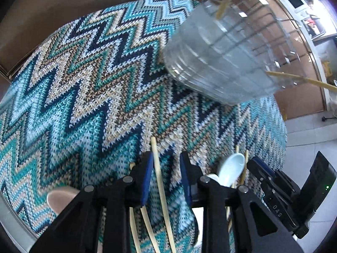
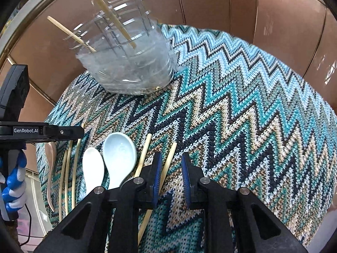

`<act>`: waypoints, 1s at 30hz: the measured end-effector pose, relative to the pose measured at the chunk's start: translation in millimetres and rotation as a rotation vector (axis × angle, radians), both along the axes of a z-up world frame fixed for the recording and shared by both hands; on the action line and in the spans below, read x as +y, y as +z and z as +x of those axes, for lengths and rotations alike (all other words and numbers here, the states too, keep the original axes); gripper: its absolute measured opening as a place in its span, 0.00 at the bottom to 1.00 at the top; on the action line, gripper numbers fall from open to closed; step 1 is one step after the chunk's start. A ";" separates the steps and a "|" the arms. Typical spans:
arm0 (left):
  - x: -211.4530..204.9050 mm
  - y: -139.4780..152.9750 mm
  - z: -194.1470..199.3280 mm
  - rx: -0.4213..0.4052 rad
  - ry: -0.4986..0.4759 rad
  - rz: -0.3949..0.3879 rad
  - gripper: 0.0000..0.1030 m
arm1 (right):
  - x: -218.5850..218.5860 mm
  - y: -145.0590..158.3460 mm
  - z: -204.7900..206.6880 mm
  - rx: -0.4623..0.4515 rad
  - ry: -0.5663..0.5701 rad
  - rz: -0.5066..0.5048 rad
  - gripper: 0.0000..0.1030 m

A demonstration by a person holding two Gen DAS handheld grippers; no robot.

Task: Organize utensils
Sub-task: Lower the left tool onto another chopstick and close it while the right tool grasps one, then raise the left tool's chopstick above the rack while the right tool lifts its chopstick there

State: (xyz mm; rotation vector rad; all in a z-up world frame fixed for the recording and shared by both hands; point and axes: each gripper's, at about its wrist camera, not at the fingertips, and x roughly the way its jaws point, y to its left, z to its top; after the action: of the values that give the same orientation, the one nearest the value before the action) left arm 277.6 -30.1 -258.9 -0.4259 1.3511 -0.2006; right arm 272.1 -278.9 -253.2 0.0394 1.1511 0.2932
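Tabletop (image 2: 242, 97) under zigzag knit cloth; clear holder (image 2: 130, 63) at far side, two chopsticks already in it. Remaining utensils lie near edge: pale blue spoon (image 2: 120, 156), white spoon (image 2: 92, 168), loose chopsticks. Left gripper (image 1: 166, 168) narrowed, not pinching; one chopstick (image 1: 158, 168) lies between its jaws, long axis running along the fingers. Right gripper (image 2: 171, 168) likewise narrowed around another chopstick (image 2: 168, 162), stick close to the left pad, contact unclear. Each hand is nearest its own stick; holder lies ahead of both.

Black plastic grippers w/ blue pads, silver pivot screws, "GenRobot.AI" label; glove (image 2: 13, 184) is blue & white.
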 end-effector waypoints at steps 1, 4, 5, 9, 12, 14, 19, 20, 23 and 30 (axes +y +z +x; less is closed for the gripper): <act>-0.3 -3.3 2.2 0.008 0.003 0.001 0.20 | -0.2 -1.8 2.0 0.008 0.000 0.002 0.16; -2.3 -8.8 7.3 0.015 0.008 0.000 0.17 | -0.2 -11.2 10.2 0.040 -0.001 0.011 0.14; -2.5 -9.6 8.4 0.018 0.012 0.003 0.16 | -0.4 -13.6 12.2 0.049 -0.001 0.014 0.13; 4.1 -15.7 11.7 0.022 0.043 0.012 0.07 | 1.0 -16.8 16.8 0.054 -0.008 0.005 0.10; 7.9 -16.2 7.0 0.020 0.070 0.011 0.05 | 3.0 -18.5 18.4 0.051 -0.010 0.002 0.09; 11.0 -13.2 1.4 0.018 0.084 0.005 0.05 | 4.3 -18.1 18.3 0.048 -0.014 0.005 0.08; 12.9 1.6 -15.4 -0.018 0.088 -0.011 0.04 | 2.0 -8.7 8.1 0.027 -0.030 0.044 0.05; 13.8 6.9 -19.2 -0.034 0.088 -0.015 0.04 | 1.1 -4.7 5.8 0.019 -0.033 0.054 0.05; 14.6 25.8 -30.8 -0.085 0.075 -0.020 0.04 | -0.1 9.9 -3.1 -0.013 -0.033 0.085 0.05; 8.2 73.1 -63.8 -0.209 0.035 0.009 0.04 | -2.6 55.4 -37.8 -0.116 -0.001 0.130 0.05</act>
State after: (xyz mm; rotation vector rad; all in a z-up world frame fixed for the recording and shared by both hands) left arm 213.8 -21.9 -185.8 -0.4086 1.1384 -0.2043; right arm 234.3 -281.6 -197.8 0.1358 1.0155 0.3650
